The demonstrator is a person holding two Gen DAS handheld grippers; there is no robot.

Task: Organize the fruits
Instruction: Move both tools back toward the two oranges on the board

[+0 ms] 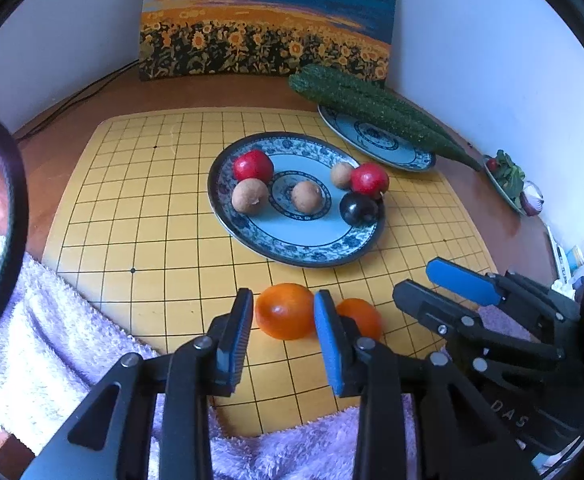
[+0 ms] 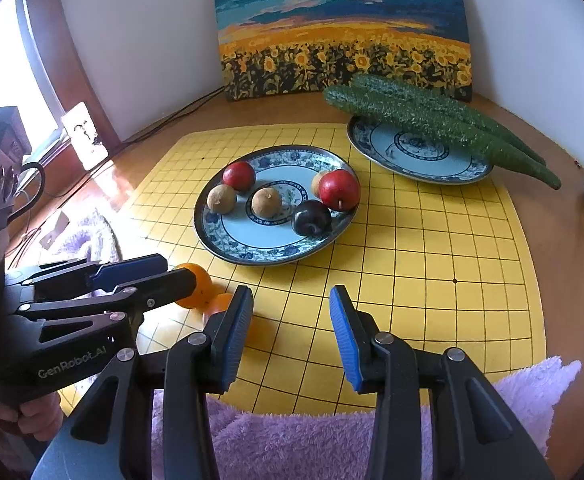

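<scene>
While jaws gape: two oranges (image 1: pixel 285 311), perhaps three longans (image 1: pixel 249 196).

Both my views sit low over the near edge of the yellow grid mat (image 1: pixel 140 216), facing the sunflower painting (image 1: pixel 268 20) at the back wall. My left wrist view looks along its own fingers from near centre, close above the two oranges (image 1: pixel 286 311); the right gripper (image 1: pixel 444 288) enters at its right edge. My right wrist view sits just to the right, with the left gripper (image 2: pixel 160 270) at its left side. Both share the fruit plate (image 2: pixel 212 236), the cucumber plate (image 2: pixel 428 174), mat and painting.
</scene>
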